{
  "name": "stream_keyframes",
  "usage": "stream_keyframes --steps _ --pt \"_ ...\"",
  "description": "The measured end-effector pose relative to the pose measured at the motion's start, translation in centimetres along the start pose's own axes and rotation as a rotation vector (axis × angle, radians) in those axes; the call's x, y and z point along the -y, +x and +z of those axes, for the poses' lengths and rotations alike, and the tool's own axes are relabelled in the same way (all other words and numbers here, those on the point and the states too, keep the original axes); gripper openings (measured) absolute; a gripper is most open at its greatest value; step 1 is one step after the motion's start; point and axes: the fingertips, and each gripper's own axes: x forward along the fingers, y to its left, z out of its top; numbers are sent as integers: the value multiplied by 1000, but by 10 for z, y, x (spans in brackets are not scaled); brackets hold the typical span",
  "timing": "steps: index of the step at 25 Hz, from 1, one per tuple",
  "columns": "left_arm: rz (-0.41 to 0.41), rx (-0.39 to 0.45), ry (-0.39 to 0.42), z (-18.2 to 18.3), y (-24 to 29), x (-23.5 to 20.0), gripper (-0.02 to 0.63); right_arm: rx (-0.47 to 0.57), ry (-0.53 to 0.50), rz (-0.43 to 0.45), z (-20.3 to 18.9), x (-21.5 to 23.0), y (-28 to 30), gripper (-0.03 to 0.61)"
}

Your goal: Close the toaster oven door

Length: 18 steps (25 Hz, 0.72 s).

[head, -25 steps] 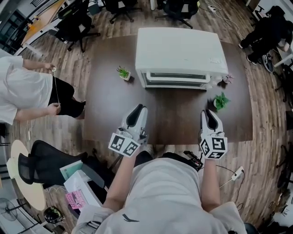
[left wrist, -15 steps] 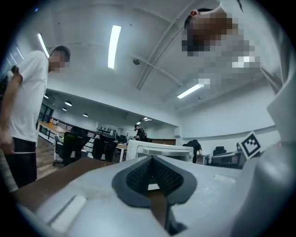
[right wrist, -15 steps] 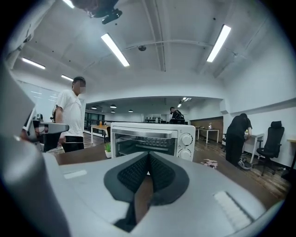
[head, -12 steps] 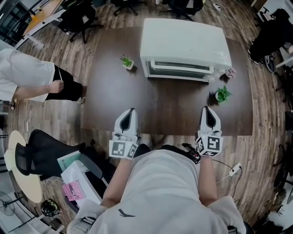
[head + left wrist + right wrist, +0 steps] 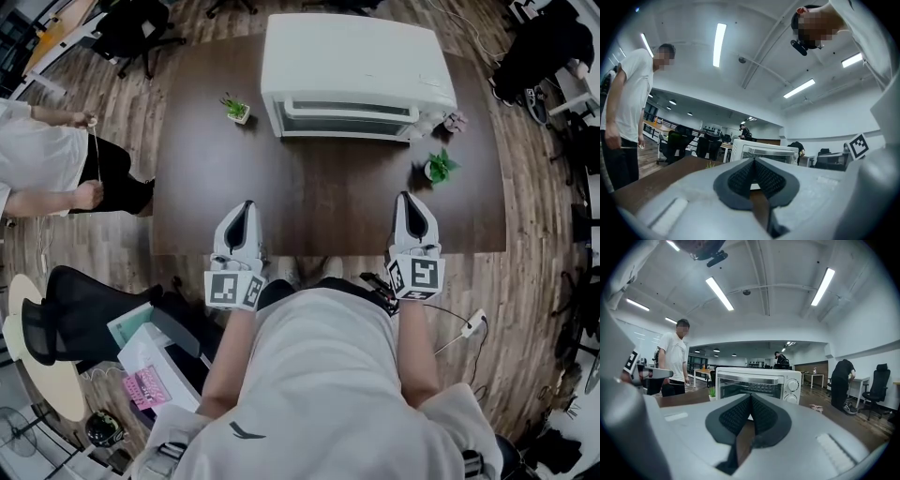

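Observation:
A white toaster oven stands at the far side of the dark brown table, its glass door upright against the front. The right gripper view shows the toaster oven straight ahead with its knobs at the right. My left gripper rests at the table's near edge on the left, jaws shut with nothing between them. My right gripper sits at the near edge on the right, also shut and empty. Both are far from the oven. In the left gripper view the toaster oven shows beyond my left gripper.
A tiny potted plant stands left of the oven, a green plant and a small pink thing to its right. A person in white stands left of the table. Office chairs surround it.
Both grippers have drawn back to the table's near edge and their jaws have gone from open to shut. The oven looks the same. The person at the left has shifted.

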Motion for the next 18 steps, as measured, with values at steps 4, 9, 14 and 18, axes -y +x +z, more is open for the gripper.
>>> stream_keyframes --steps 4,9,14,18 --pt "-2 -6 -8 -2 2 0 3 3 7 -2 0 1 -1 -2" --pt "-7 -8 -28 -4 4 1 3 3 11 -6 0 4 -2 -2" --pt "-11 -14 -39 -5 7 1 3 1 17 -9 0 5 -2 -2" --pt "-16 -16 -42 -7 9 1 3 2 17 -9 0 5 0 -2"
